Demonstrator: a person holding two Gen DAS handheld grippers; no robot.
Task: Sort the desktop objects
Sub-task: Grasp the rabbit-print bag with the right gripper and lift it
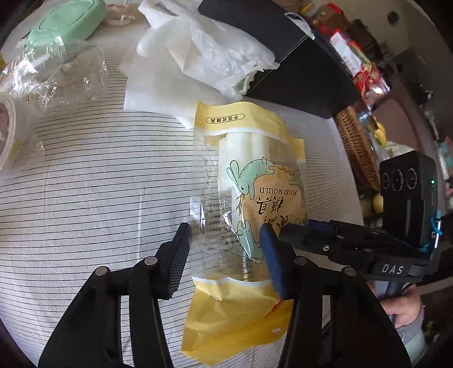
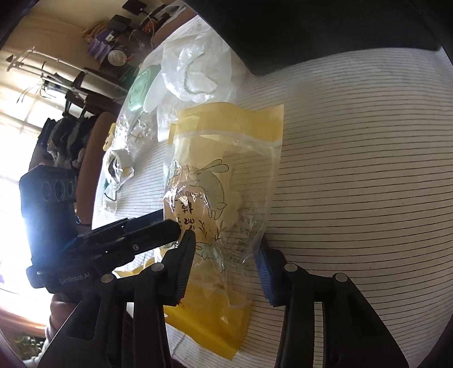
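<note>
A yellow and clear bag marked FOOD MOULD (image 1: 246, 158) (image 2: 226, 136), with a white mould inside, lies lengthwise on the striped tablecloth (image 1: 99, 169). My left gripper (image 1: 226, 257) straddles its near end. The black pad touches the bag's clear left edge and the blue pad presses its printed side. My right gripper (image 2: 223, 263) clasps the same bag from the other side, with crinkled plastic bunched between both pads. Each view shows the other gripper reaching in: the right gripper (image 1: 297, 229) from the right, the left gripper (image 2: 167, 226) from the left.
A black box (image 1: 297, 56) stands behind the bag, with crumpled white plastic bags (image 1: 203, 51) beside it. A green container (image 1: 68, 25) and clear wrappers (image 1: 51, 76) lie far left. A wicker basket (image 1: 356, 141) sits off the table's right edge. A hand (image 1: 405, 305) holds the right gripper.
</note>
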